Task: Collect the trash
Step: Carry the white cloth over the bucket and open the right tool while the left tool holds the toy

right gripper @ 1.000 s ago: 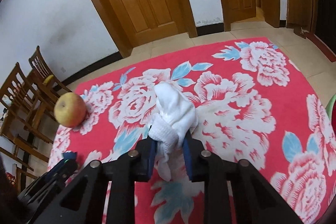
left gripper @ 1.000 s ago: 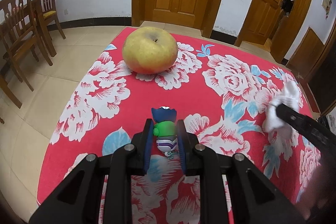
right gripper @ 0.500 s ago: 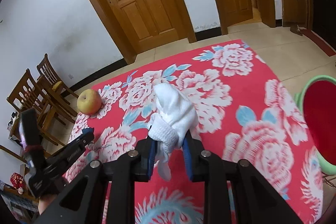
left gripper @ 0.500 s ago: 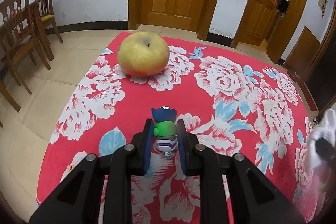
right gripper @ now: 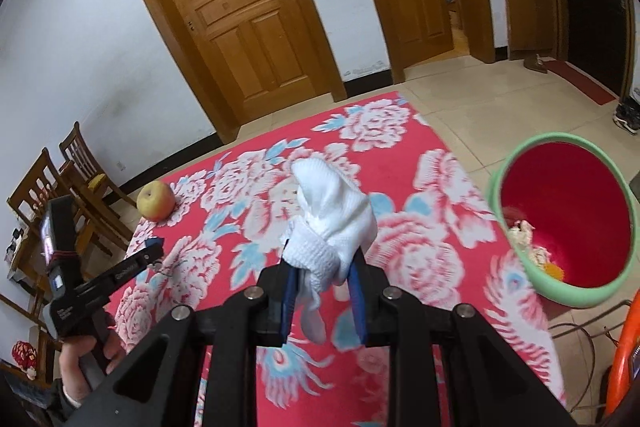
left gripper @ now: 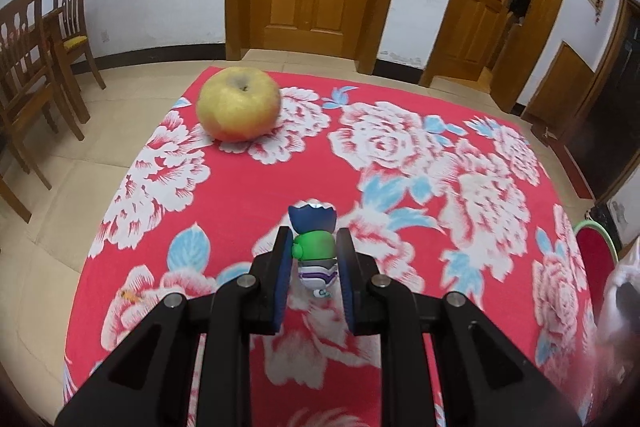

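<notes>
Two handheld grippers work over a bench covered in a red cloth [left gripper: 248, 195] printed with white roses. The right gripper [right gripper: 322, 291] is clamped on a crumpled white rag [right gripper: 332, 223], pinching it near its lower folds so the bulk stands up above the jaws and a loose tail hangs below. It is held clear of the cloth, and a bin [right gripper: 560, 223] with a green rim and red inside stands off the bench's right edge, mouth tilted toward the camera, with some scraps already at its bottom. The rag is likely held high so it can be carried over that rim and dropped in.

The left gripper [left gripper: 314, 267] is closed on a small toy figure [left gripper: 314, 247] with a blue cap and green body, gripped at its sides and upright, apparently lifted off the cloth. Holding one piece in each gripper probably lets both go to the bin in one trip.

An apple [left gripper: 238, 105] sits alone at the bench's far left corner, well apart from both grippers. Wooden doors and chairs stand behind.
</notes>
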A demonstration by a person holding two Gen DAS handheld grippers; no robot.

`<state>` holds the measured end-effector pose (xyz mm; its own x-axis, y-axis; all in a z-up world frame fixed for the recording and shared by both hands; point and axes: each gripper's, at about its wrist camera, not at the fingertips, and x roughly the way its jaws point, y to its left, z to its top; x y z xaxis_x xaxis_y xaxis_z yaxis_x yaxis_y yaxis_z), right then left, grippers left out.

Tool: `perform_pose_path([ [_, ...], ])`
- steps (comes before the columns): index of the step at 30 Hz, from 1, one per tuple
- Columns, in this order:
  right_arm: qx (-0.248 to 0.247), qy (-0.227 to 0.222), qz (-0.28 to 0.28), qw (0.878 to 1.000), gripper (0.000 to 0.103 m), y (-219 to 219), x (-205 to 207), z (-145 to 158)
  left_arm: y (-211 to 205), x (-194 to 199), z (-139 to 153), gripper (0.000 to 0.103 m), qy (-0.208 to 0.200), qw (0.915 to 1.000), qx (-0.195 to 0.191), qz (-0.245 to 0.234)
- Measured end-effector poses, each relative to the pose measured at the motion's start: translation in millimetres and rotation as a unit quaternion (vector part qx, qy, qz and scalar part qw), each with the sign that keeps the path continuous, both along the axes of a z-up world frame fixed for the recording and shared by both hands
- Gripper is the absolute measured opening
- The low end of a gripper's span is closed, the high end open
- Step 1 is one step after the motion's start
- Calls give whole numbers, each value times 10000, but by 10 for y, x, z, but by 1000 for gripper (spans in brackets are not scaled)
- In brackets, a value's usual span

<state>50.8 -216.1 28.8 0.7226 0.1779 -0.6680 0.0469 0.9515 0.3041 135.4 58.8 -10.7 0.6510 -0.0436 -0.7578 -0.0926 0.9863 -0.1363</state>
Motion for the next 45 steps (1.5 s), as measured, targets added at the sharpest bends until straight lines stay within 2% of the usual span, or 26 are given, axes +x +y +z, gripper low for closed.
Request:
perform_pose_path([
  [13,163,6,-513,9986,26,-636,-317,-48,-596,-281,203,21,-20,9977,-238,-636],
  [27,219,9,-1093,9938,26,-1447,-369,-149,-1536,-376,336,21,-6,9891,-372,-1424],
  [38,288,259,-1602,9863,28,-2065,-284,-433,-2230,-327,358,21,-1,9783,-343,-2044],
  [45,502,469,-1779,9816,34,-2302,-256,-643,-2523,-285,329,21,31,9730,-274,-2293],
])
